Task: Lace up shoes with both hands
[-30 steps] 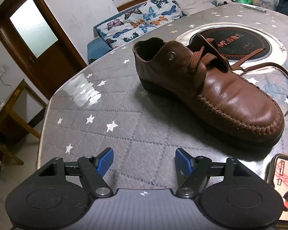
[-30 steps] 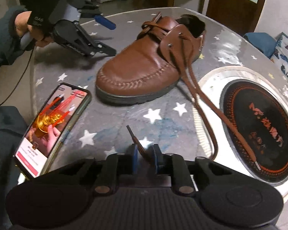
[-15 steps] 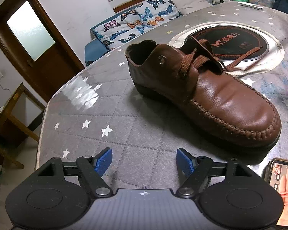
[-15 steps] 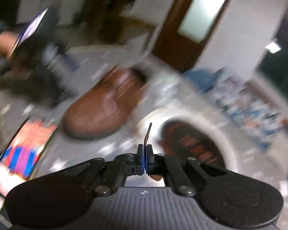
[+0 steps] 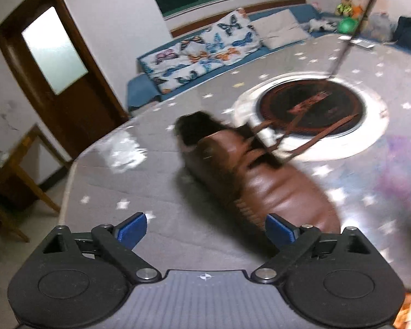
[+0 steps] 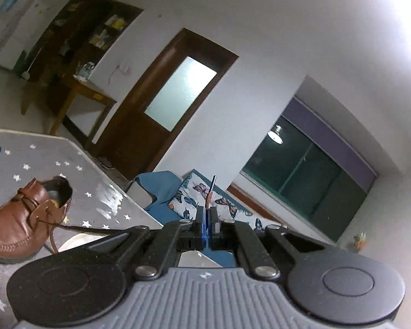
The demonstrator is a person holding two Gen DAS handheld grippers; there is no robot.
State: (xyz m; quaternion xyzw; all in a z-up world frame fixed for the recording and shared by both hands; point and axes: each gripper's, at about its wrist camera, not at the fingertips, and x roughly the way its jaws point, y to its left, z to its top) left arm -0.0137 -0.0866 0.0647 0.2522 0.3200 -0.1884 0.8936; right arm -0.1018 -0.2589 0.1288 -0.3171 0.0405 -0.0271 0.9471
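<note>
The brown leather shoe [image 5: 263,181] rests on its sole on the grey star-patterned bench [image 5: 156,181], beside the round black inset plate [image 5: 328,109] with its pale ring; in the left wrist view the shoe is motion-blurred. The left claw [image 5: 205,229] hangs above the bench on the near side of the shoe, pointing down at an angle; its jaws are opening, the blue pads [image 5: 131,227] stand wide apart, and nothing lies between them. The toe of the shoe sits just behind the pad on the right side of that view, with no visible contact. The right claw [image 6: 206,219] points roughly level toward the wall, door and window; its jaws are closed on the shoelace [image 6: 209,194], whose stiff tip projects up past the fingertips. In the left wrist view, one run of the lace rises steeply from the eyelet area to the upper right edge of the frame, while another run lies across the inset plate. In the right wrist view the shoe appears at lower left, with the lace trailing from its eyelets toward the claw body.
</note>
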